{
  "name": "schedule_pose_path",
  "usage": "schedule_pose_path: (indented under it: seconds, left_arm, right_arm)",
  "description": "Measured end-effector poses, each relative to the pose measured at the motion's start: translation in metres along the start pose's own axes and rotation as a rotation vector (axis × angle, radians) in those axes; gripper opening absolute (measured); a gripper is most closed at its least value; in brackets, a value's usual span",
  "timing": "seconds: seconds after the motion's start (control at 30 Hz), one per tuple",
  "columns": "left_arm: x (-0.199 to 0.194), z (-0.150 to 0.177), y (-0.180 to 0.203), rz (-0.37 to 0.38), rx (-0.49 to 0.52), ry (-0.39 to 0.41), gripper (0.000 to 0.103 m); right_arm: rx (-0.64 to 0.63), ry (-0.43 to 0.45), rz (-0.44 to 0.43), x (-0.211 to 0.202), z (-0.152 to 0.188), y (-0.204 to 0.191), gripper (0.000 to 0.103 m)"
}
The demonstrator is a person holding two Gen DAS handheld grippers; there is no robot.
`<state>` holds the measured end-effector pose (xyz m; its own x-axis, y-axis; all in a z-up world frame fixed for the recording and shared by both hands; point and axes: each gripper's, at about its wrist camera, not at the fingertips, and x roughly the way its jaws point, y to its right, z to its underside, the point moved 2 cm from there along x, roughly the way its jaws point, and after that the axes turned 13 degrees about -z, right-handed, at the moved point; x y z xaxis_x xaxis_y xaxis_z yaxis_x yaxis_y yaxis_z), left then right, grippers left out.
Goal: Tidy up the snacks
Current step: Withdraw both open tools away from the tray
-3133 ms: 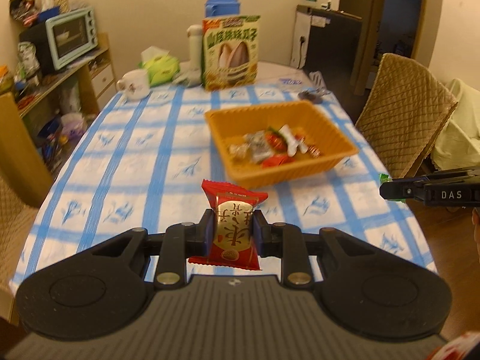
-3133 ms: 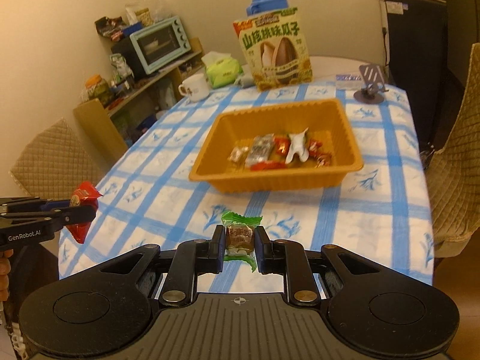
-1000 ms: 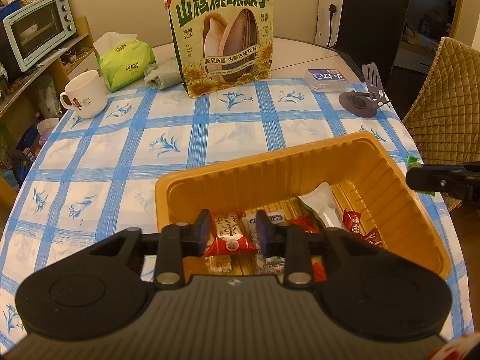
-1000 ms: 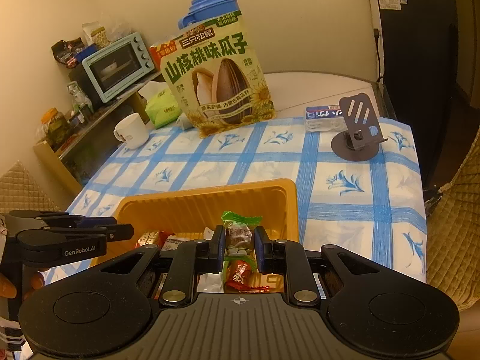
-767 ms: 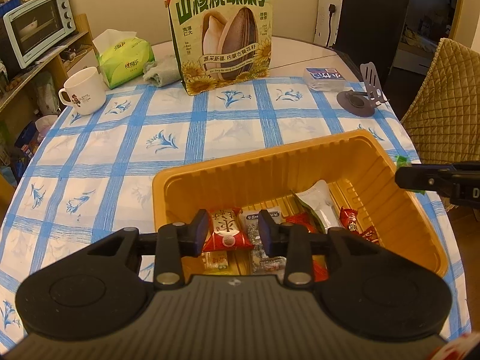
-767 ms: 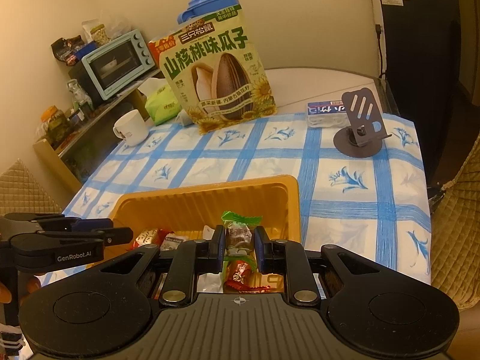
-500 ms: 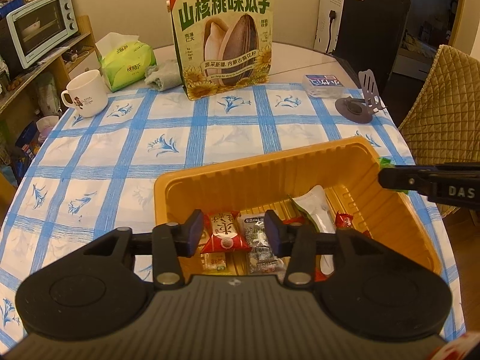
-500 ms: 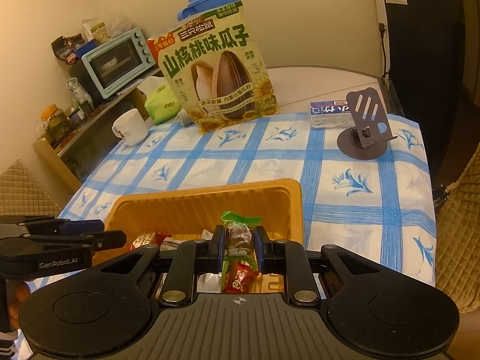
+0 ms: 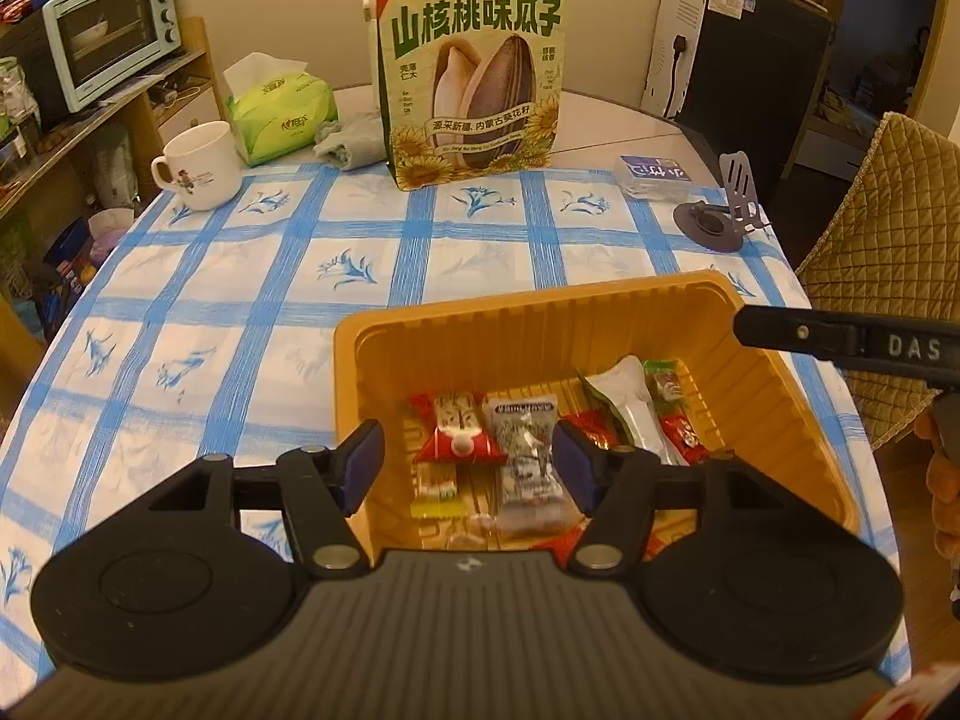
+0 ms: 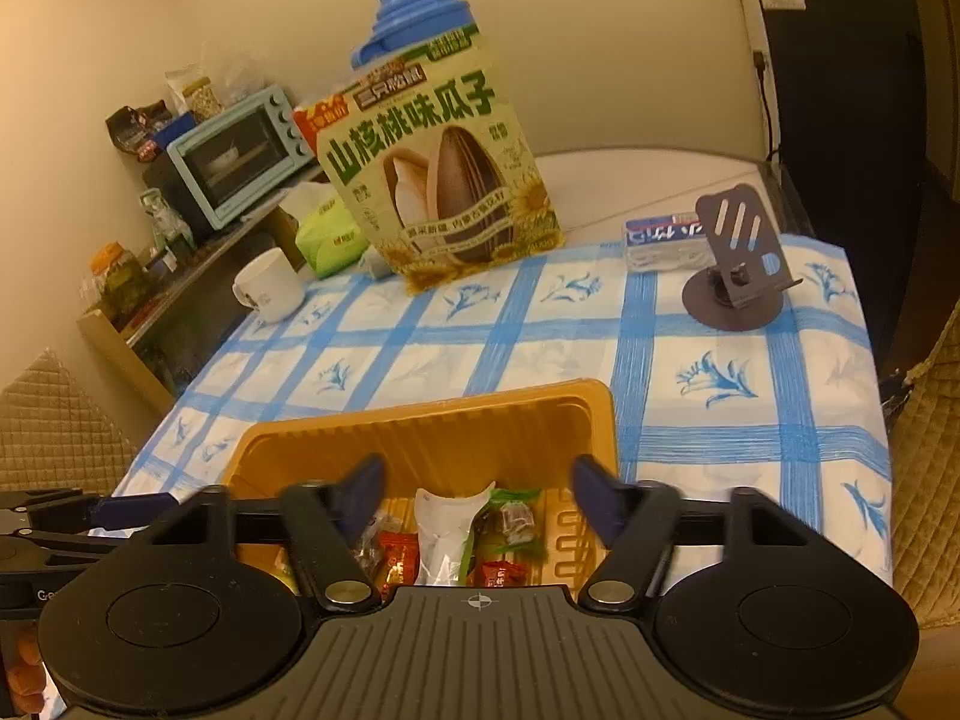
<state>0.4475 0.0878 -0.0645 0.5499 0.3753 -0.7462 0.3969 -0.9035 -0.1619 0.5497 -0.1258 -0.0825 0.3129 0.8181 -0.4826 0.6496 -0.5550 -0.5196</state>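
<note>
An orange plastic tray [image 9: 528, 318] sits on the blue-checked tablecloth and holds several wrapped snacks. My left gripper [image 9: 468, 468] is open and empty over the tray's near left part. The red-and-white snack [image 9: 457, 429] lies in the tray just ahead of it. My right gripper [image 10: 477, 495] is open and empty over the tray [image 10: 420, 420]. The green-wrapped candy [image 10: 513, 519] lies in the tray beside a white packet [image 10: 447, 525]. The right gripper's finger [image 9: 840, 342] shows over the tray's right rim in the left wrist view.
A big sunflower-seed bag [image 9: 474, 72] stands at the table's far end, with a white mug [image 9: 201, 165], a green tissue pack [image 9: 279, 108], a phone stand [image 9: 720, 210] and a small box [image 9: 654, 174]. A quilted chair [image 9: 888, 276] stands at the right.
Both grippers came over the tray with their snacks. The left opened first and dropped the red snack. The right has just opened and the green candy now lies in the tray.
</note>
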Motion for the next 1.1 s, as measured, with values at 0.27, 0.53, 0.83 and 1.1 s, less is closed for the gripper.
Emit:
schedule_pose_path:
  seconds: [0.27, 0.53, 0.83, 1.1]
  left_arm:
    - [-0.034, 0.012, -0.007, 0.021, -0.02, 0.009, 0.073]
    - [-0.084, 0.031, -0.01, 0.028, -0.013, 0.044, 0.074]
    - [-0.14, 0.07, -0.032, 0.055, -0.021, 0.051, 0.076]
    - [-0.184, 0.114, -0.056, 0.074, -0.012, 0.046, 0.076]
  right_arm:
    - [0.022, -0.006, 0.003, -0.037, 0.018, -0.02, 0.09]
    - [0.014, 0.018, 0.017, -0.082, 0.04, -0.058, 0.097]
    - [-0.008, 0.023, 0.064, -0.125, 0.081, -0.116, 0.098]
    - [0.012, -0.01, 0.104, -0.151, 0.123, -0.162, 0.098]
